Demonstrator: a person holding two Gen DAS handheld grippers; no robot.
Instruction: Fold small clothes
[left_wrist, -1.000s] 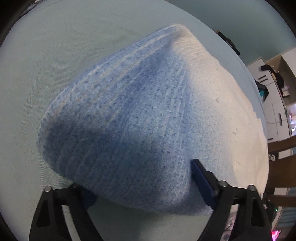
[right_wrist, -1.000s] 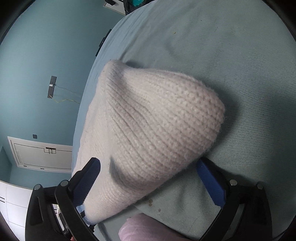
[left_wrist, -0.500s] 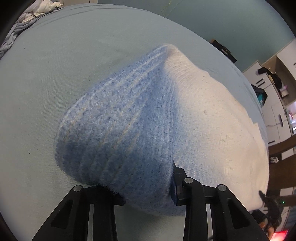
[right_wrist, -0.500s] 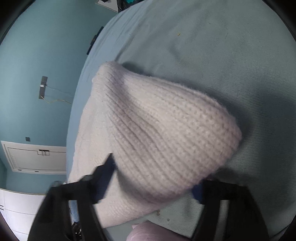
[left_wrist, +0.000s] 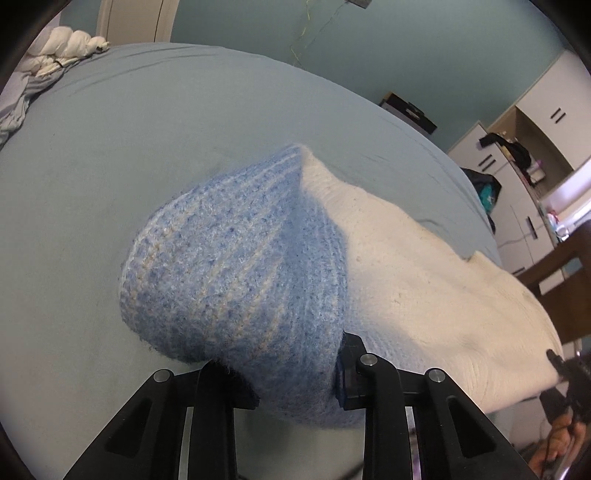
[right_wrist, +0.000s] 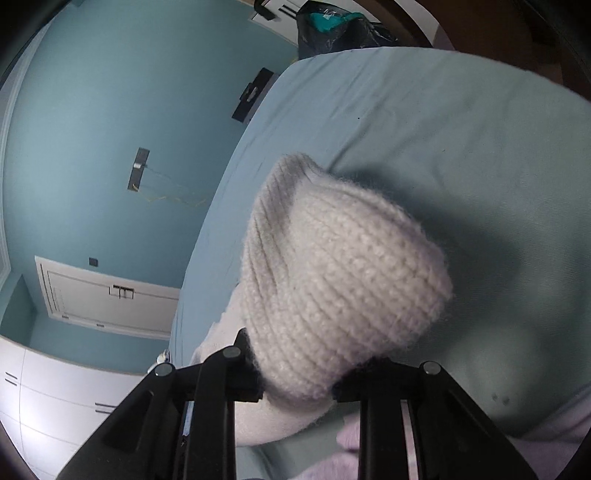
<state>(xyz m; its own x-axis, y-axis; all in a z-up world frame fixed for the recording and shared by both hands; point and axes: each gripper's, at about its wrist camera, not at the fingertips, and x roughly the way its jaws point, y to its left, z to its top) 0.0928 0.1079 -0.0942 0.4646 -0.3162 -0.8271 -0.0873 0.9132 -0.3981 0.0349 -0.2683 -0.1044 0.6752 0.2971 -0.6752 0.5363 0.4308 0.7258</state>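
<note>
Your left gripper (left_wrist: 295, 384) pinches the knit garment (left_wrist: 388, 280) at its blue end, your right gripper (right_wrist: 297, 387) its cream end, bunching it above the bed (left_wrist: 110, 147)

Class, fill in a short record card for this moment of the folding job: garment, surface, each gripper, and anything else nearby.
garment: knitted piece, blue end and cream end
surface: pale blue bedsheet
left gripper: shut on the blue end
right gripper: shut on the cream end
garment state: both ends bunched and raised off the sheet
nearby: white bedding at the far corner
</note>
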